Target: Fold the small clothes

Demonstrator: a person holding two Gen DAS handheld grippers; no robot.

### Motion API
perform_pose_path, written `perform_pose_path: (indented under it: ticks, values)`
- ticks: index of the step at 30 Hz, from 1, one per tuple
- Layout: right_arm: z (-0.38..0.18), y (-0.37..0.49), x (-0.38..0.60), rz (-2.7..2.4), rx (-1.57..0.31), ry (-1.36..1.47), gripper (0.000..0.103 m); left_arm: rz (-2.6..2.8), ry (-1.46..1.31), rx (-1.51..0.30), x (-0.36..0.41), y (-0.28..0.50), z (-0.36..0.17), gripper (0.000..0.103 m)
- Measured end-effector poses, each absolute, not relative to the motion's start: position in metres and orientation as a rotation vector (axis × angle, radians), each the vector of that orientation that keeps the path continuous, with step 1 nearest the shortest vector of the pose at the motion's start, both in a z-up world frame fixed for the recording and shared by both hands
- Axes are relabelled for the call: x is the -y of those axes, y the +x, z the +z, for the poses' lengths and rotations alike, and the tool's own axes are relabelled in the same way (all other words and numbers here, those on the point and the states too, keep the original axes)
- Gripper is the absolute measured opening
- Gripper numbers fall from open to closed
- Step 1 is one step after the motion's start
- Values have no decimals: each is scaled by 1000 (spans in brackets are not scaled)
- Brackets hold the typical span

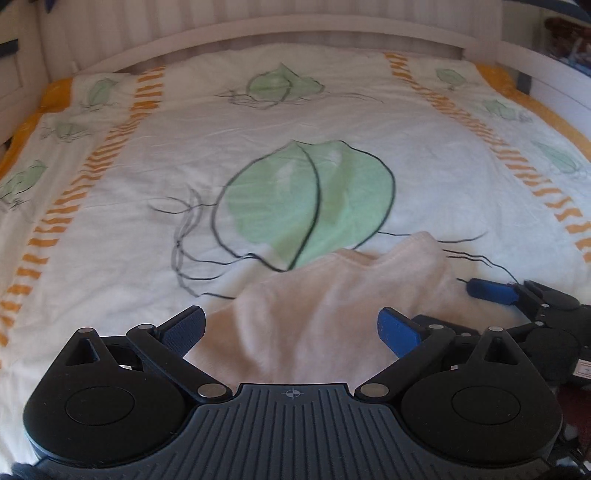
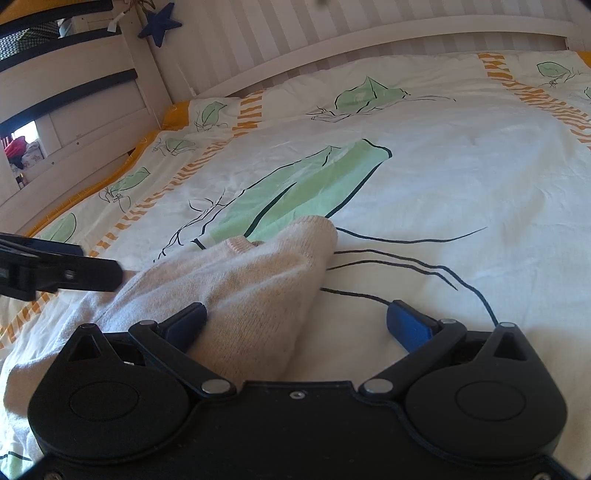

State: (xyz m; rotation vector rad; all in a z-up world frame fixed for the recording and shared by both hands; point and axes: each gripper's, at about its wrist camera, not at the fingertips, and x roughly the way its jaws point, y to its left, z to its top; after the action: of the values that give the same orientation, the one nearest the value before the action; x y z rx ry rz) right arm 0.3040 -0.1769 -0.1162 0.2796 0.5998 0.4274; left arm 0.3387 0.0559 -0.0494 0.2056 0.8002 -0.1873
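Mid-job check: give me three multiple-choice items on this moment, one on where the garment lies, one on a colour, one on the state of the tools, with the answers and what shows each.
1. Where is the cream knit garment?
A. On the leaf-print bedspread, between both tools
B. Hanging on the bed rail
C. On the floor

2. What colour is the star hanging by the bed frame?
A. Orange
B. Dark blue
C. Green

3. How do the left tool and right tool stand?
A. Both open
B. Both shut on the garment
C. Left shut, right open

Answers:
1 A, the garment lies on the spread, reaching in between each tool's fingers.
2 B, the right wrist view shows it dark blue against the white slats.
3 A, each wrist view shows its fingers spread wide, with cloth lying between them unpinched.
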Motion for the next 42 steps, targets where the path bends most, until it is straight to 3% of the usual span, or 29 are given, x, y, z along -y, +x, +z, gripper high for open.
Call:
perform_pose_path:
  ticks: [13,24,42]
  values:
    - [-116,306,179,426,-601,301,103,-125,127,-935,-63,387,-81,102]
    - [-116,305,179,430,-604,311,103,-168,-180,-855,-142,312,-25,102]
    - [-112,315,191,575,-698,383,103,-241,-307,-981,-156,268,-90,102]
